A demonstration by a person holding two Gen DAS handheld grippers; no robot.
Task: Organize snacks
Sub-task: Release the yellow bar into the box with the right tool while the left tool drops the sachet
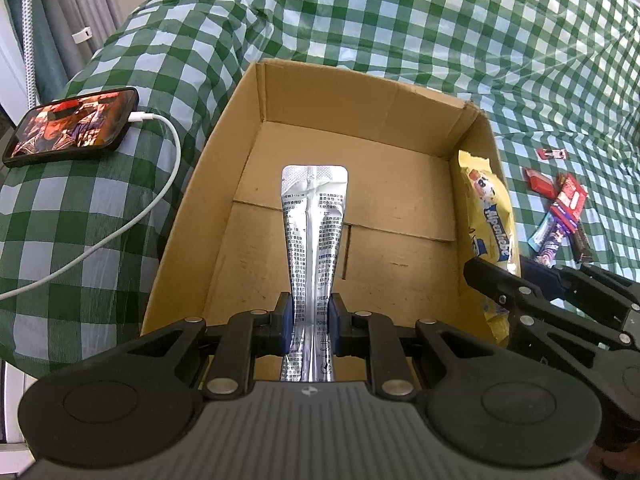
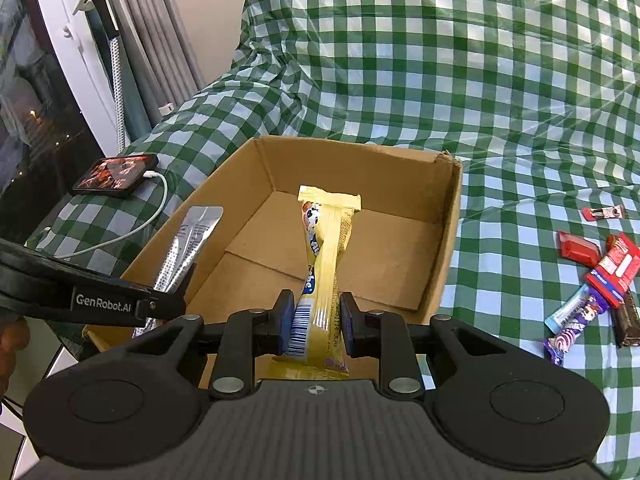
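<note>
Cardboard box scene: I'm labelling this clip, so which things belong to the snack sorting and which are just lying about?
Part of the job:
cardboard box
silver sachet in the left gripper
yellow Alpenliebe pack in the right gripper
loose snack bars

Just lying about:
phone
white charging cable

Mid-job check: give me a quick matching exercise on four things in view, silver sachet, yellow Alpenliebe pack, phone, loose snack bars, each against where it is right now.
Things:
1. silver sachet
2. yellow Alpenliebe pack
3. phone
4. loose snack bars

Places:
A. on the checked cloth, right of the cardboard box
B. held by the right gripper over the box
C. on the cloth left of the box, cable plugged in
D. held by the left gripper over the box

Pairs: 1-D, 2-B, 3-C, 4-A
</note>
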